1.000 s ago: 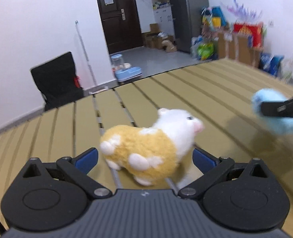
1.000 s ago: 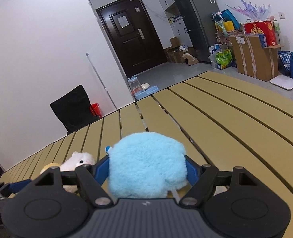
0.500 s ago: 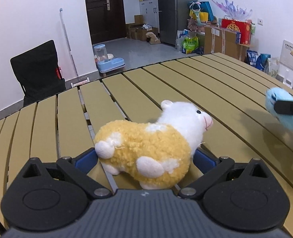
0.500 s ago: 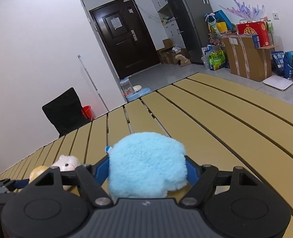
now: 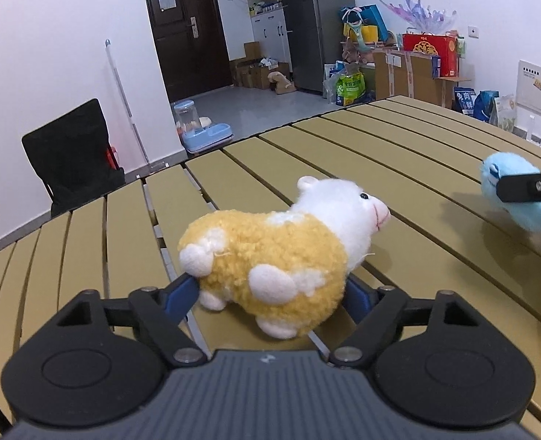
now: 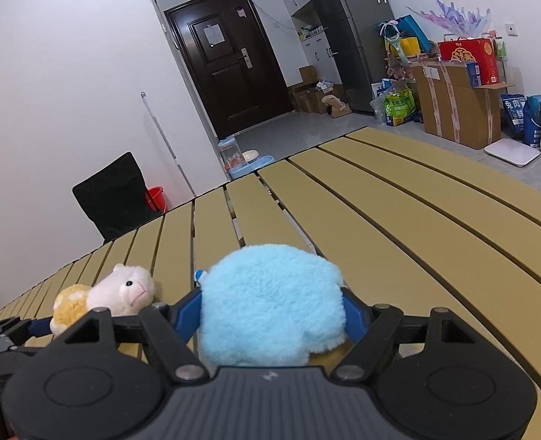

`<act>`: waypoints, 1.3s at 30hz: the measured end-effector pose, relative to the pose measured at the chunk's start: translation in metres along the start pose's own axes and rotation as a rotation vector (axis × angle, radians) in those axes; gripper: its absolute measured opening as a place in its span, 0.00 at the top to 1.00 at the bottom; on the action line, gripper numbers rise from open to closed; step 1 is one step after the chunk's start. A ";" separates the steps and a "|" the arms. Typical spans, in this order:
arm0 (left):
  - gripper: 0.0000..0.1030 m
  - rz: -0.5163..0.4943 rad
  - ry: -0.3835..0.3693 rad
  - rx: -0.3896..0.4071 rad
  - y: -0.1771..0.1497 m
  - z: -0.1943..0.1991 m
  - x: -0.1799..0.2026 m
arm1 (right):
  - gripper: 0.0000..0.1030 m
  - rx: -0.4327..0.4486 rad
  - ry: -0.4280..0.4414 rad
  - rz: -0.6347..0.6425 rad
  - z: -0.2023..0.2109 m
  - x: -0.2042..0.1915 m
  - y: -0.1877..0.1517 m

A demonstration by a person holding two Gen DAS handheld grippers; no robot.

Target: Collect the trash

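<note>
Left claw (image 5: 270, 295) closing on yellow plush (image 5: 267, 256), right claw (image 6: 272, 317) gripping blue plush (image 6: 270, 311), open tabletop (image 6: 398, 220) beyond.

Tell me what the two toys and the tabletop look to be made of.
Yellow toy: curly plush fleece, matte, with smoother white pile on the head. Blue toy: long, fluffy plush, matte. Tabletop: tan slats with dark gaps, smooth with a slight sheen; wood, painted metal or plastic, I can't tell which.

Left hand-held gripper (image 5: 270, 295) is angling downward, jaws just closing in; right hand-held gripper (image 6: 272, 315) is clamping, tilted down.
</note>
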State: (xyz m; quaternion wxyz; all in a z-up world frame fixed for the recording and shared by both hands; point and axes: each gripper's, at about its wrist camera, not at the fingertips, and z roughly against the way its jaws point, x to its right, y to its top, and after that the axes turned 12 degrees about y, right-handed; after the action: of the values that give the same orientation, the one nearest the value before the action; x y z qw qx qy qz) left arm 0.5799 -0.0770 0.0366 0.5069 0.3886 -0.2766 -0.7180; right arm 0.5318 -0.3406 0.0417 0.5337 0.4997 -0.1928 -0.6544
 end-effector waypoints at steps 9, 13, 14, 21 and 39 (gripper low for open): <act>0.59 -0.009 0.026 -0.014 -0.018 0.039 0.009 | 0.27 0.012 0.032 0.007 0.016 -0.006 -0.002; 0.60 0.017 0.054 -0.006 -0.025 0.061 0.009 | 0.27 0.014 0.050 0.011 0.026 -0.011 -0.003; 0.60 0.024 0.056 -0.005 -0.027 0.066 0.008 | 0.27 0.014 0.056 0.013 0.030 -0.013 -0.004; 0.60 0.059 0.100 0.022 -0.045 0.120 0.007 | 0.27 0.014 0.094 0.025 0.052 -0.027 -0.013; 0.60 0.195 0.182 0.035 -0.102 0.237 -0.006 | 0.27 0.000 0.185 0.127 0.141 -0.086 -0.082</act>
State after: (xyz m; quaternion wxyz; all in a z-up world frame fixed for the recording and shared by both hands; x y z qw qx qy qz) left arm 0.3297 -0.0370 0.0867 0.5903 0.4321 -0.2786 -0.6223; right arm 0.3631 -0.2743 0.0756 0.5896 0.5449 -0.1736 -0.5704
